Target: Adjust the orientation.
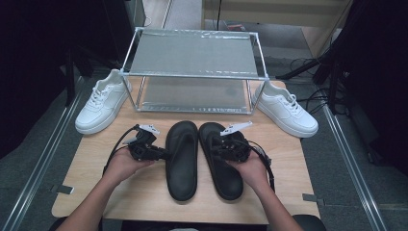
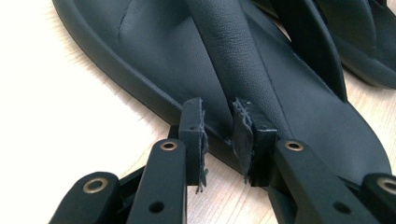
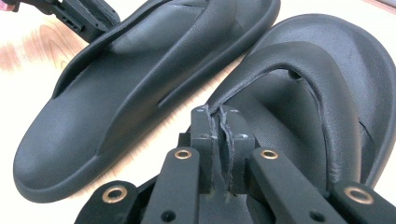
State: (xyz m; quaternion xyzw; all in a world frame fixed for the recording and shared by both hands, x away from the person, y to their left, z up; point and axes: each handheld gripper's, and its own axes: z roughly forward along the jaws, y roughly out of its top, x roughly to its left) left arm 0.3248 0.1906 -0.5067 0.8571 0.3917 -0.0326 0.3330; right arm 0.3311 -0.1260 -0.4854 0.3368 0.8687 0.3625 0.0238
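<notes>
Left gripper (image 2: 219, 135), jaws parted around the outer strap of the left black rubber flip-flop (image 1: 182, 159), meets it from 9 o'clock. Right gripper (image 3: 219, 135), clenched on the strap of the right black flip-flop (image 1: 220, 159), approaches from 3 o'clock. Both sandals lie side by side on the tabletop (image 1: 144, 202), long axes running 12 to 6.

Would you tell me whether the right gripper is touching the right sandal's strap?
Touching: in the right gripper view, the right gripper has its pads pinched on the edge of the right sandal's strap.

Lab-like recording space: wooden table (image 1: 144, 192), metal-framed shelf rack (image 1: 192, 72), floor cables (image 1: 312, 103), tripod legs (image 1: 308, 67).
</notes>
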